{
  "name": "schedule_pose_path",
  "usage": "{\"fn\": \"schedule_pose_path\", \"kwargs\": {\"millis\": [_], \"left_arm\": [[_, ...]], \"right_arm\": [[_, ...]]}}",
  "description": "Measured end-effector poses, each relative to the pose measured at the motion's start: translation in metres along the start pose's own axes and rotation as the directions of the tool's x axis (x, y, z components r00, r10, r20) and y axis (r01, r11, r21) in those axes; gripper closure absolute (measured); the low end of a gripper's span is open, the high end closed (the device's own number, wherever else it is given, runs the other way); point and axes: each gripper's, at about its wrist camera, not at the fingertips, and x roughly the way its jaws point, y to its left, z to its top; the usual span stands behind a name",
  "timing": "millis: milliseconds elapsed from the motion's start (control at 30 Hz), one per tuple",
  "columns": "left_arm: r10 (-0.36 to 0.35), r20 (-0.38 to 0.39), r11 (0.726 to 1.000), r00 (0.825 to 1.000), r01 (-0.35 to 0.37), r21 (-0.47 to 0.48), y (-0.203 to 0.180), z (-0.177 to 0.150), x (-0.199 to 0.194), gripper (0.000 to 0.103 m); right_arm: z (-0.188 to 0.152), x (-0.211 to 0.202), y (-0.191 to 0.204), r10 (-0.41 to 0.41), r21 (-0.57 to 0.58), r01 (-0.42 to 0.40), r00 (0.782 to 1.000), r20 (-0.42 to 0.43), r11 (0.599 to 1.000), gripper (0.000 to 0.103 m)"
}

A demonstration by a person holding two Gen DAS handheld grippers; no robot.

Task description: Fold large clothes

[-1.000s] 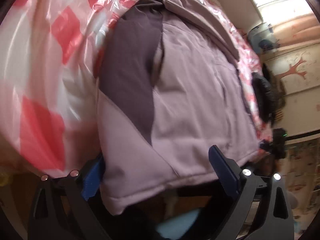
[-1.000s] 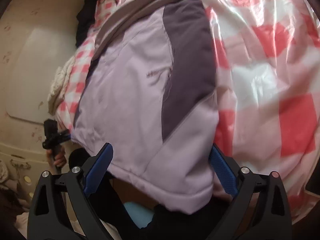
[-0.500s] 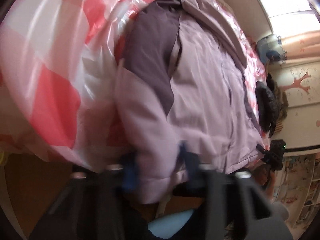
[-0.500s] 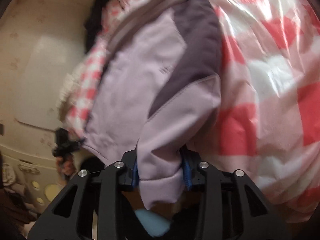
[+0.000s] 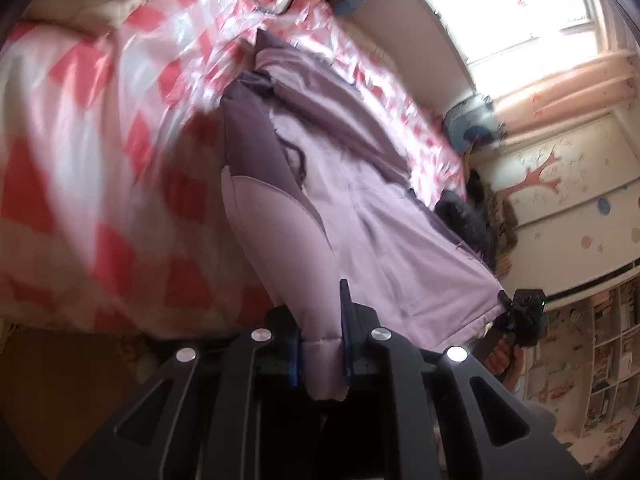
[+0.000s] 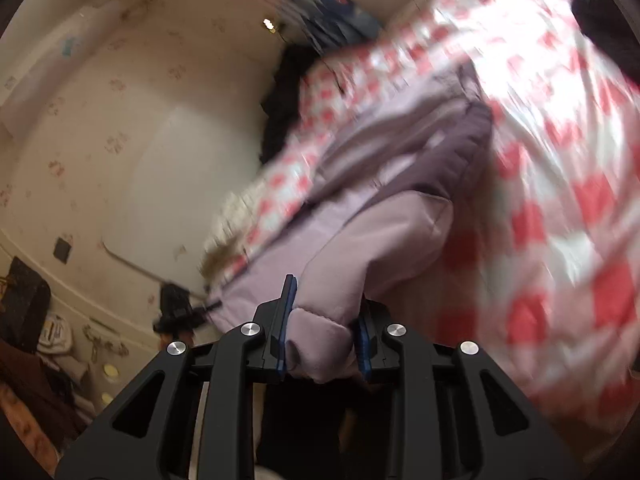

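Note:
A lilac padded jacket (image 5: 360, 208) with dark purple side panels lies on a bed with a red and white checked cover (image 5: 100, 152). My left gripper (image 5: 320, 340) is shut on the jacket's near hem corner. In the right wrist view my right gripper (image 6: 324, 336) is shut on the other hem corner of the jacket (image 6: 380, 232), which bulges up between the blue pads. Both corners are lifted off the cover (image 6: 560, 200). The jacket's collar end lies far from me.
A dark garment (image 5: 464, 216) lies at the bed's right edge. The other gripper (image 5: 524, 312) shows in a hand at lower right of the left view. A wall and a door (image 6: 152, 184) stand left of the bed, with a clothes pile (image 6: 32, 344) below.
Both grippers went from wide open to shut on the jacket's hem corners, then lifted them up and back from the bed edge. The jacket's near end has risen.

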Motion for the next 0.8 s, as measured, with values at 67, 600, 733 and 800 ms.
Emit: {"fn": "schedule_pose_path", "kwargs": {"millis": [67,600,733,800], "left_arm": [[0.078,-0.097,0.997,0.992,-0.076,0.025,0.022,-0.010,0.016,0.064],[-0.095,-0.130,0.986,0.987,0.075,-0.150,0.100,-0.030,0.061,0.024],[-0.120,-0.146,0.986,0.982,0.100,-0.136,0.098,-0.037,0.067,0.023],[-0.140,-0.148,0.983,0.979,0.120,-0.142,0.096,-0.039,0.072,0.021]], "right_arm": [[-0.017,-0.003,-0.028,-0.080,0.032,0.082,0.995,-0.067,0.996,0.059],[-0.075,0.040,-0.145,0.103,0.306,-0.025,0.965,-0.241,0.952,0.019],[-0.082,0.053,-0.142,0.149,0.322,-0.070,0.963,-0.226,0.944,0.017],[-0.083,0.060,-0.145,0.180,0.349,-0.103,0.964,-0.197,0.931,0.016]]}}
